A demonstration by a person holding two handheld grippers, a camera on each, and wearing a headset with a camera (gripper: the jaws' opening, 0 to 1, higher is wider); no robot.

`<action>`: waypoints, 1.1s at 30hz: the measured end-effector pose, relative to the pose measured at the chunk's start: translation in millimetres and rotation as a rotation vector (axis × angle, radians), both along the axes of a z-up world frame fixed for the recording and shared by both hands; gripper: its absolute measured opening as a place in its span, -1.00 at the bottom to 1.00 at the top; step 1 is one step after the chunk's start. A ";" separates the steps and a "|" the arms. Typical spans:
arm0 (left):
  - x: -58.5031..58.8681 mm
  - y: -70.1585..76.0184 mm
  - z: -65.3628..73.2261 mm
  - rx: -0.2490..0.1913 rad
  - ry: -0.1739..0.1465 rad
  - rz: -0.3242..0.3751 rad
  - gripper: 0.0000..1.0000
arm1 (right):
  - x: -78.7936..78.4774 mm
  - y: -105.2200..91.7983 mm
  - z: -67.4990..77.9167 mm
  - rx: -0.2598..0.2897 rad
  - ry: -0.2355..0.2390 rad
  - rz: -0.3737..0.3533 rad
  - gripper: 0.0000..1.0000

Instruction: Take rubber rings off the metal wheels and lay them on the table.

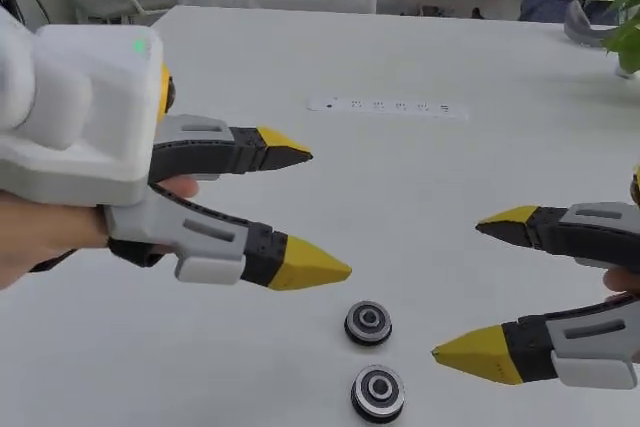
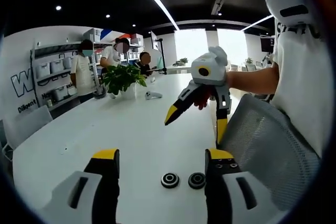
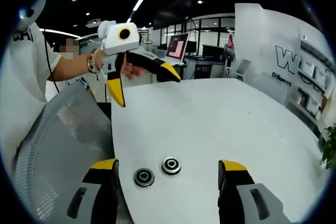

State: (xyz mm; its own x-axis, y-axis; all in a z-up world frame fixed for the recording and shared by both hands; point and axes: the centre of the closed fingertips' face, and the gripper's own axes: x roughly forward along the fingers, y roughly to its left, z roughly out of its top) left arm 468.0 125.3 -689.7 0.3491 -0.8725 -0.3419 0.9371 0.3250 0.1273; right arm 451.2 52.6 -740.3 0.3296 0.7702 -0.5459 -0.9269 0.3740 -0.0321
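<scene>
The left tool (image 1: 326, 212) is wide open, its two yellow-tipped jaws spread and nothing between them; it points right across the middle of the head view. The right tool (image 1: 458, 290) comes in from the right edge pointing left, equally wide open and also with nothing in its grasp. The tips of the two face each other across a gap of bare white counter (image 1: 420, 177).

Just below that gap, in the lower middle of the frame, lie the two metal wheels, close together but not touching. The upper wheel (image 1: 368, 322) sits just below and right of the left tool's lower tip. The lower wheel (image 1: 378, 392), close to the bottom edge, lies below and left of the right tool's lower tip. Both lie flat with the hub facing up, and each has its black rubber ring (image 1: 352, 331) on its rim.

So the wheels are ahead of and beneath both tools, in the space between them; each gripper view puts the pair between its own jaws. Judging by that, the left tool is better placed for the upper wheel and the right for the lower, each having to drop and grip at the rim.
</scene>
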 end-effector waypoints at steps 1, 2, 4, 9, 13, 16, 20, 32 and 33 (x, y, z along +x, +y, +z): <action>-0.1 -0.9 -1.8 -0.003 -0.002 -0.002 0.24 | -0.2 2.1 -0.9 0.005 0.001 0.005 0.52; -2.0 -2.7 -3.5 -0.010 -0.023 -0.026 0.21 | -0.4 3.8 -1.1 0.011 0.000 0.011 0.51; -4.1 -4.7 -9.5 -0.018 -0.012 -0.039 0.15 | -0.7 7.0 -3.0 0.018 0.003 0.023 0.47; -9.8 -10.1 -29.7 -0.014 0.041 -0.053 0.09 | -1.0 13.5 -11.2 0.022 0.013 0.047 0.41; -17.9 -12.4 -44.2 -0.003 0.068 -0.077 0.07 | -3.3 17.1 -18.6 0.024 0.025 0.065 0.35; -20.8 -13.8 -53.2 0.002 0.087 -0.079 0.05 | -6.4 19.6 -25.5 0.026 0.049 0.077 0.31; -23.8 -14.6 -62.7 0.016 0.093 -0.082 0.04 | -8.8 20.6 -33.4 0.019 0.059 0.080 0.28; -22.0 -10.5 -75.7 0.019 0.118 -0.038 0.01 | -18.0 14.3 -56.0 -0.007 0.095 0.093 0.13; -22.0 -10.8 -76.8 0.021 0.120 -0.038 0.01 | -17.5 13.5 -56.8 -0.009 0.096 0.089 0.12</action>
State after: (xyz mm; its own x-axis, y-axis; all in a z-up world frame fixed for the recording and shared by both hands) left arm 446.0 114.6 -766.5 0.2715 -0.8766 -0.3974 0.9576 0.2876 0.0198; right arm 433.7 66.1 -797.1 0.2063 0.7890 -0.5788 -0.9553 0.2904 0.0553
